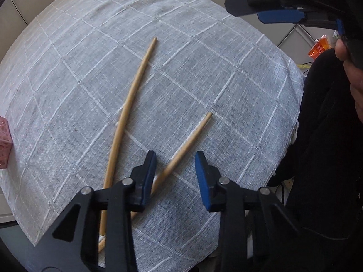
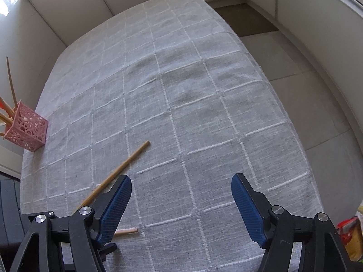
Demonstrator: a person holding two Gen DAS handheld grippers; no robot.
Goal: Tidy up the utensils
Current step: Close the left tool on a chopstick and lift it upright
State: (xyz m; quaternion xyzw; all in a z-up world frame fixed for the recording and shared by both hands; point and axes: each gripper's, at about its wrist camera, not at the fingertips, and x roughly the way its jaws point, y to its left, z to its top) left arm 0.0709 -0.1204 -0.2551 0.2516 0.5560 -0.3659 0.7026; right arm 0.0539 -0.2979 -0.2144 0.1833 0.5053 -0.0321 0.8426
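Note:
Two wooden chopsticks lie crossed on the grey checked tablecloth [image 1: 204, 56]. The long chopstick [image 1: 133, 93] curves away to the left of my left gripper [image 1: 175, 161]. The short chopstick [image 1: 192, 136] runs between that gripper's jaws, which point down with a gap on each side of it, so the gripper is open. My right gripper [image 2: 181, 179] is open over bare cloth with nothing between its fingers; one chopstick [image 2: 122, 167] lies just left of it. A pink lattice holder [image 2: 29, 129] with several sticks stands at the table's left edge.
A hand holds the right gripper's fingers [image 1: 249, 0] above the table's far right in the left wrist view. A dark-clothed leg [image 1: 329, 136] is beside the table edge. An orange packet [image 1: 320, 48] lies on the tiled floor [image 2: 306, 90]. White wall panels [image 2: 79, 6] stand behind.

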